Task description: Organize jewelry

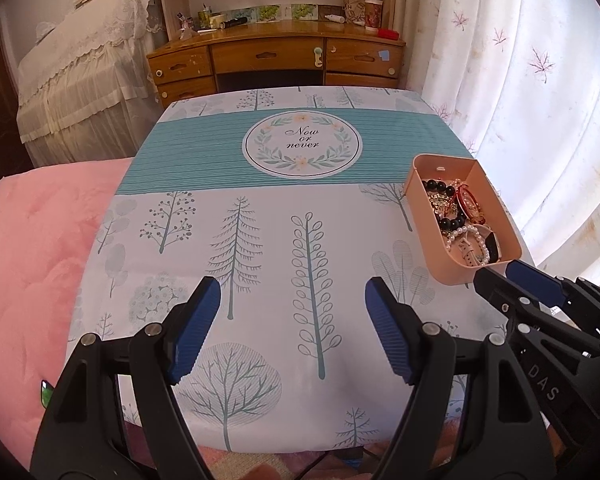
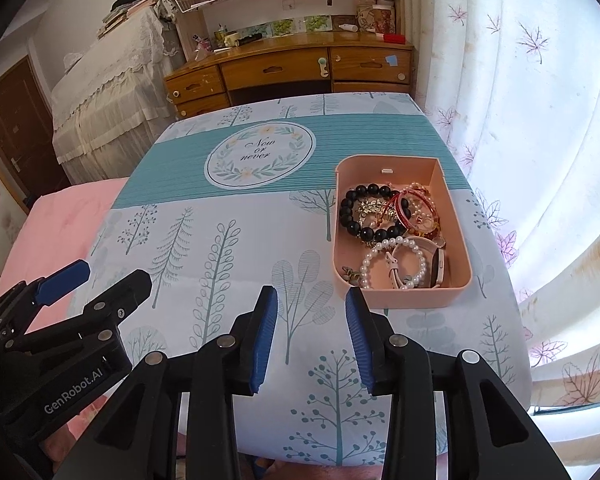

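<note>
A pink open box (image 2: 404,298) stands on the right side of the table; it also shows in the left wrist view (image 1: 416,200). It holds a black bead bracelet (image 2: 354,210), a white pearl bracelet (image 2: 392,244), a red string bracelet (image 2: 400,204), gold pieces and a pink-strapped watch (image 2: 440,266). My right gripper (image 2: 312,332) is open and empty, just in front of the box's near left corner. My left gripper (image 1: 292,320) is open and empty over the near middle of the table, left of the box.
The table wears a tree-print cloth with a teal band (image 1: 204,148). A pink quilted bed (image 1: 32,248) lies to the left. A wooden desk (image 1: 276,56) stands behind the table, a white curtain (image 1: 540,100) on the right.
</note>
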Demonstrator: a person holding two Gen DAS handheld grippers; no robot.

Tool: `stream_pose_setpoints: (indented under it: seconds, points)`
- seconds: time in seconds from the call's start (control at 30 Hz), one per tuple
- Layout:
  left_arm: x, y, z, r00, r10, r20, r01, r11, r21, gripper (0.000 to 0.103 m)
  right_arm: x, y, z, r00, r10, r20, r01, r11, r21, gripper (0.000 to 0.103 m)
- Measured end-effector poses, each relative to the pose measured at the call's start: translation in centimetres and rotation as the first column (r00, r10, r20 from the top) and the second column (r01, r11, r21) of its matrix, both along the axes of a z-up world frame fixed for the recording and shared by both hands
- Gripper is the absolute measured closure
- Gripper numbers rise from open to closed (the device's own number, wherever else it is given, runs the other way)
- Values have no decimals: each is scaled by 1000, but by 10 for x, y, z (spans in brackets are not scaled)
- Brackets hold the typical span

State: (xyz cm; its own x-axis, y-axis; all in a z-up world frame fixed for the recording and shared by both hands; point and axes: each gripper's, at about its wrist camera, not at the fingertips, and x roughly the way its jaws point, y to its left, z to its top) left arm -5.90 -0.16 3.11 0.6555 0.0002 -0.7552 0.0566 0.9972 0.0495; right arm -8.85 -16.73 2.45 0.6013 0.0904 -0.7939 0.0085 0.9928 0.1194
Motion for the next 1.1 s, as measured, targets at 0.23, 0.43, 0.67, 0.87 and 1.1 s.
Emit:
stream_pose_setpoints:
  seconds: [0.23, 0.43, 0.67, 0.87, 1.1]
  points:
    - [-1, 0, -1, 1000, -2, -7, 2, 1000, -1, 30, 0, 5, -3, 1000, 14, 0, -14, 1000, -3, 65]
    - [0, -1, -3, 1000, -13, -2, 13, 1000, 2, 30, 3, 8, -5, 1000, 22, -9, -22, 1000, -8, 65]
    - [5, -2, -6, 1000, -28, -6, 28, 1000, 7, 30, 10, 10, -10, 999, 27, -22, -27, 1000, -12, 64]
    - [11, -1, -7, 999, -35, -13, 35, 999, 7, 30, 16, 9, -15, 999, 26, -32, -26, 1000, -13, 64]
    - [16, 0, -12, 999, -43, -21, 43, 999, 3, 30, 21, 8, -20, 999, 22, -47, -23, 1000, -9, 64]
